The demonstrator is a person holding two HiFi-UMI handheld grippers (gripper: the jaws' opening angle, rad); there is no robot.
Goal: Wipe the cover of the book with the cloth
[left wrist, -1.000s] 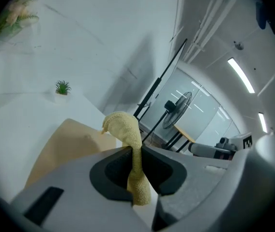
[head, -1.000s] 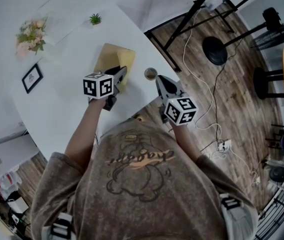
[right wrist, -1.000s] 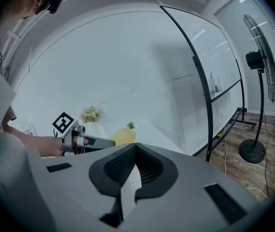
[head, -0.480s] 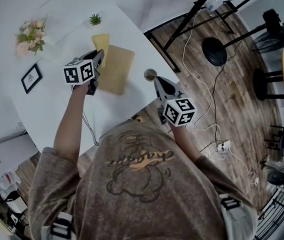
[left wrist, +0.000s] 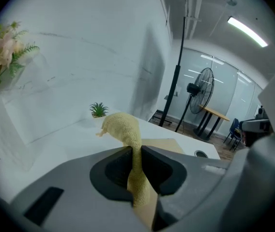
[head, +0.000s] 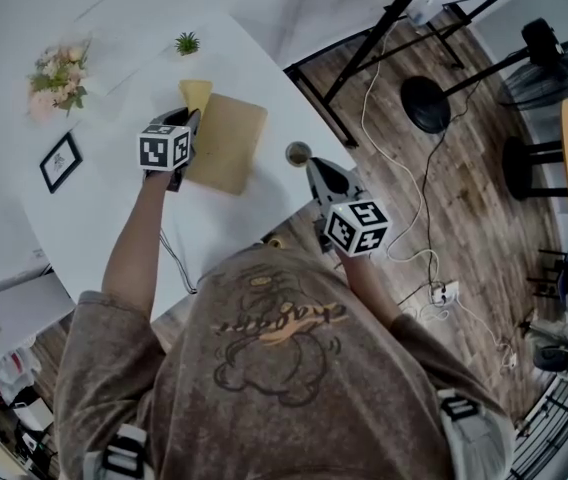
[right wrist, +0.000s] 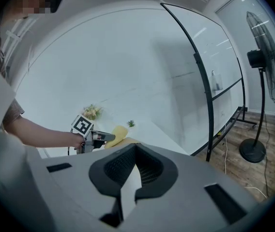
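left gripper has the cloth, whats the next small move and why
Probably swing the left gripper slightly right and lower it, so the yellow cloth lands on the book. Its jaws are shut on the cloth, but the cloth seems to sit past the cover's far left corner, mostly over the table. The right gripper is shut, empty and apart from the book.

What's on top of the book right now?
Most of the book's tan cover shows bare. The yellow cloth, pinched in the left gripper, is at its far corner. The gripper hides the cover's left edge, so contact there is unclear.
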